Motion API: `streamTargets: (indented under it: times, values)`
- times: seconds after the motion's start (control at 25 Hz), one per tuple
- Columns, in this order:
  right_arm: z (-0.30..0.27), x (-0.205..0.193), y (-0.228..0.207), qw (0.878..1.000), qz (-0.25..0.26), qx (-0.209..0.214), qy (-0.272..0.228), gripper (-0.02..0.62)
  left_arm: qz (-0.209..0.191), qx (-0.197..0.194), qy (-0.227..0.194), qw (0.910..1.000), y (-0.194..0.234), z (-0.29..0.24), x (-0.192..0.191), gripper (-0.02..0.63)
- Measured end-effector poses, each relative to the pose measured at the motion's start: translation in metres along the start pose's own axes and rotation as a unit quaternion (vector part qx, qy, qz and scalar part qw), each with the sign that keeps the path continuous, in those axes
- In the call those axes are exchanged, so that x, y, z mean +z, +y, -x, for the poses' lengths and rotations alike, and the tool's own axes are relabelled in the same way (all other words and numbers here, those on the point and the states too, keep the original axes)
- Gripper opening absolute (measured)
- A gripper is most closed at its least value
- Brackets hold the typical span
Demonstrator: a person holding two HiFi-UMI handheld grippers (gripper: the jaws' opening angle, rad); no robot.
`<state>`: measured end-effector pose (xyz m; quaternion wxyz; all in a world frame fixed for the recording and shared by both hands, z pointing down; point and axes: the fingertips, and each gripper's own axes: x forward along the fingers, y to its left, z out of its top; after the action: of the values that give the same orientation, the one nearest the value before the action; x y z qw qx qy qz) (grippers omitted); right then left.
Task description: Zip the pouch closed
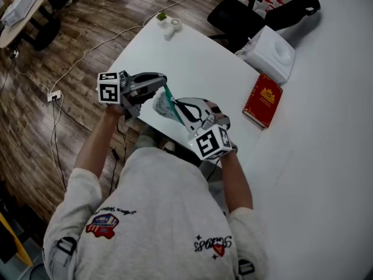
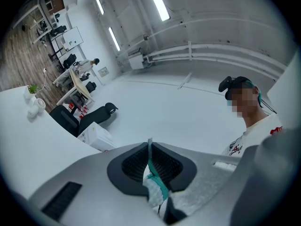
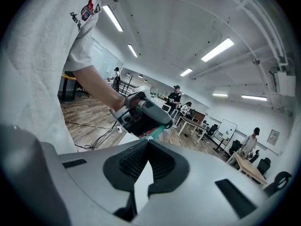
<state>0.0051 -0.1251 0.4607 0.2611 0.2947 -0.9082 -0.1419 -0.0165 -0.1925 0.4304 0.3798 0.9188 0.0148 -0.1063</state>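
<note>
White T-shirt (image 1: 157, 214) on the person's back fills the bottom of the head view, with both bare forearms reaching out from it toward the table (image 1: 198, 63). Left of the red book (image 1: 263, 100), and nearer the person than it, the pouch (image 1: 165, 105) hangs in the air over the table's near edge, stretched between the two tongs. It is white with a teal zip strip along its upper edge. On the side of the pouch away from the book, the left gripper (image 1: 162, 85) has its jaws pressed together on the pouch's end; its own view shows the teal strip and white cloth pinched between the ribbed pads. Between that end and the book, the right gripper (image 1: 185, 111) takes the other end. Its jaws are closed tight at the tips, where the teal strip running from the left gripper ends, and white cloth shows in the wedge below the pads; whether the zip pull itself sits in the grip cannot be told. Each gripper carries its marker cube on the person's side. Just behind the book stands a white box (image 1: 271, 51), and further back, off the table's edge, a black chair (image 1: 236, 16). Well to the book's far left, at the table's corner, sits a small plant (image 1: 162, 16). A white cable (image 1: 87, 51) trails across the wood floor on that same side
</note>
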Motion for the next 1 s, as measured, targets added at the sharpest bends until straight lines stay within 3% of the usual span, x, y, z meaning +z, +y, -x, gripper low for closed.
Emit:
streamTargets:
  times: [1.0]
  values:
    - [0.002, -0.003, -0.004, 1.000, -0.001, -0.011, 0.007, 0.003, -0.005, 0.014, -0.004, 0.9999, 0.013, 0.009, 0.022, 0.021]
